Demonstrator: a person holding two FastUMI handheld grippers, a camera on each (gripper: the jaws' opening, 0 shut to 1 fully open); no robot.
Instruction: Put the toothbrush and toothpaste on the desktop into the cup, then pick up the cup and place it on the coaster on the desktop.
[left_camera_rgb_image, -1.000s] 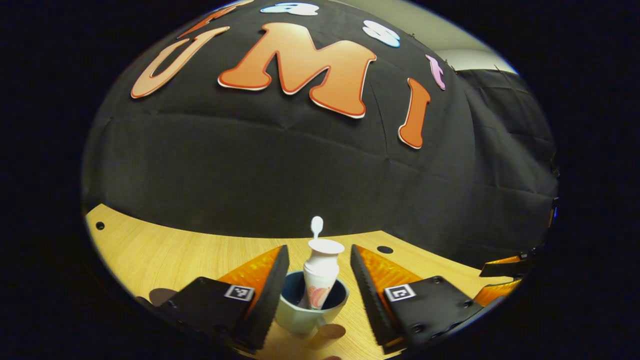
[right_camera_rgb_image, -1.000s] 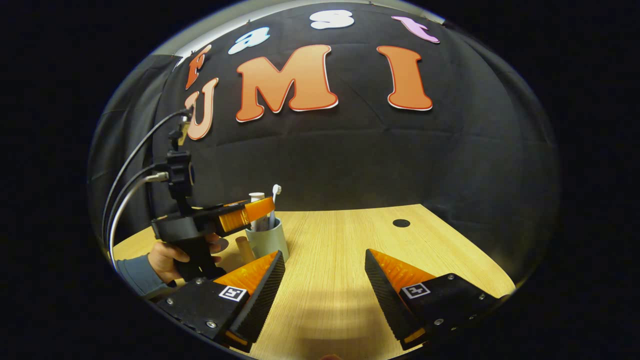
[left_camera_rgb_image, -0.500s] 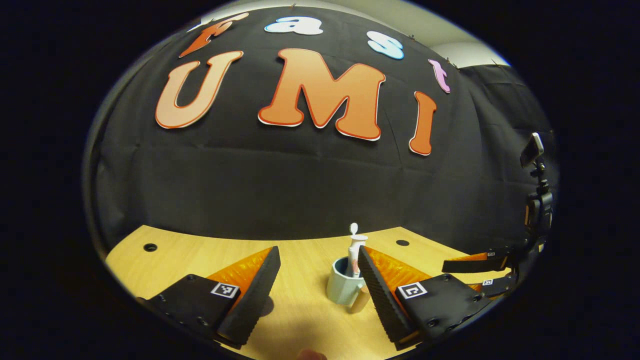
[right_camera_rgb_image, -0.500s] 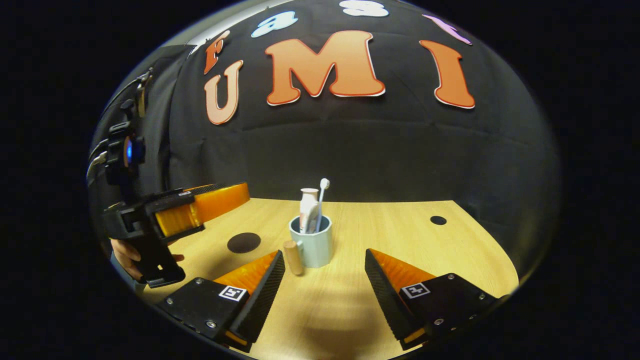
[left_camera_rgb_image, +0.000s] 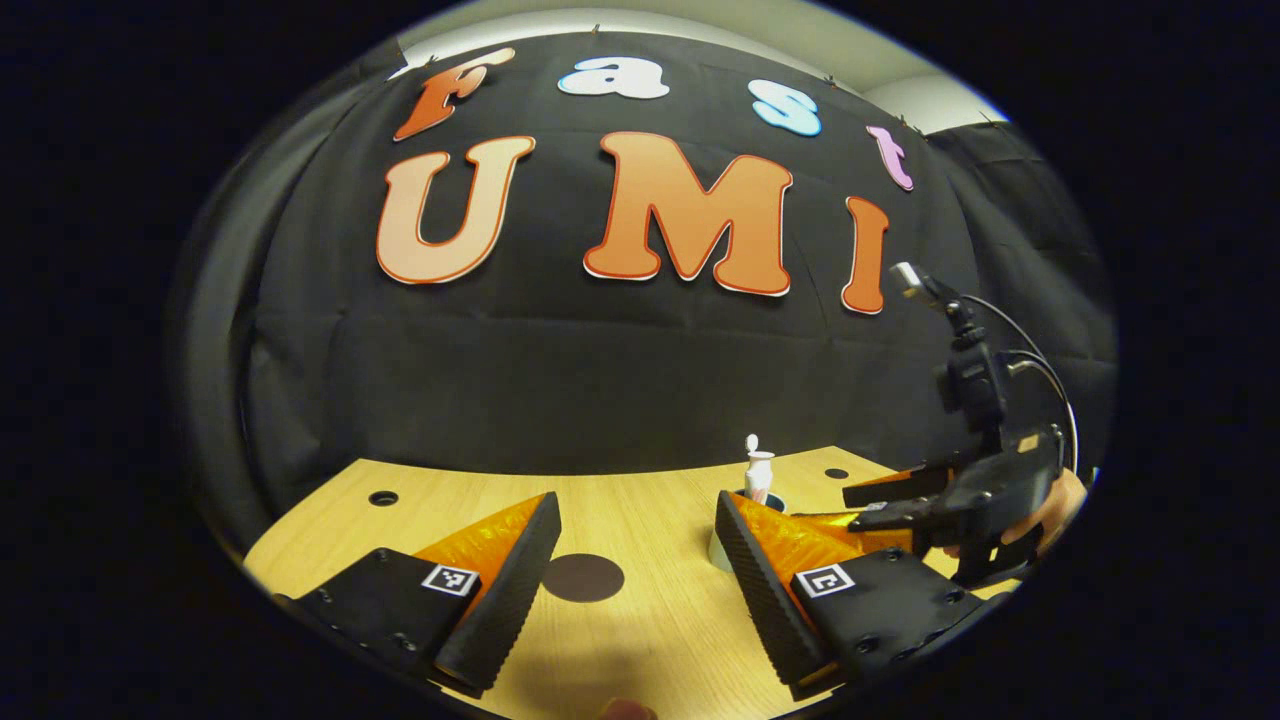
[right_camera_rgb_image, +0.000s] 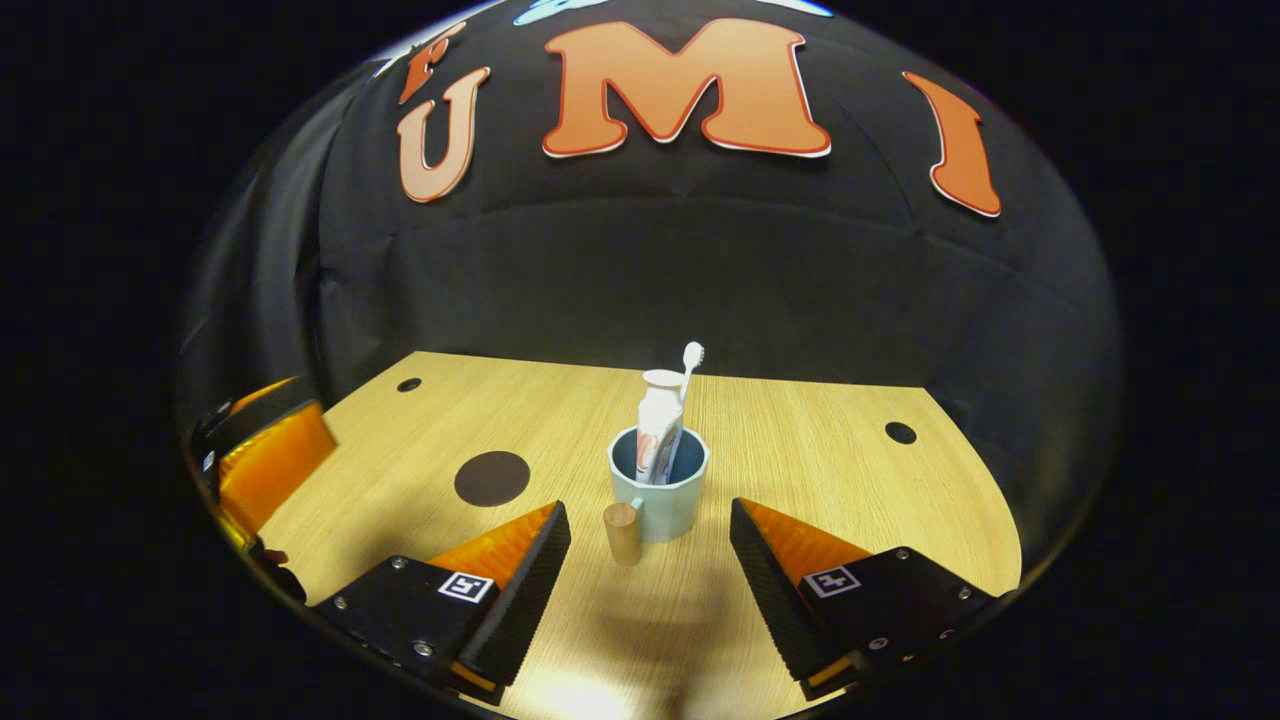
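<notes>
Two ridged orange-and-black fingers of the left gripper (left_camera_rgb_image: 632, 560) sat spread wide in the left gripper view, grasping nothing, each with a small square tag, no readable writing. A round dark coaster (left_camera_rgb_image: 583, 577) lay flat on the woodgrain desktop (left_camera_rgb_image: 640, 510) between them.

Over in the right gripper view, the right gripper (right_camera_rgb_image: 648, 562) was spread too, empty. The pale blue cup (right_camera_rgb_image: 660, 492) stood ahead with toothpaste (right_camera_rgb_image: 658, 425) and white toothbrush (right_camera_rgb_image: 686, 385) inside, away from the coaster (right_camera_rgb_image: 492, 477).
</notes>
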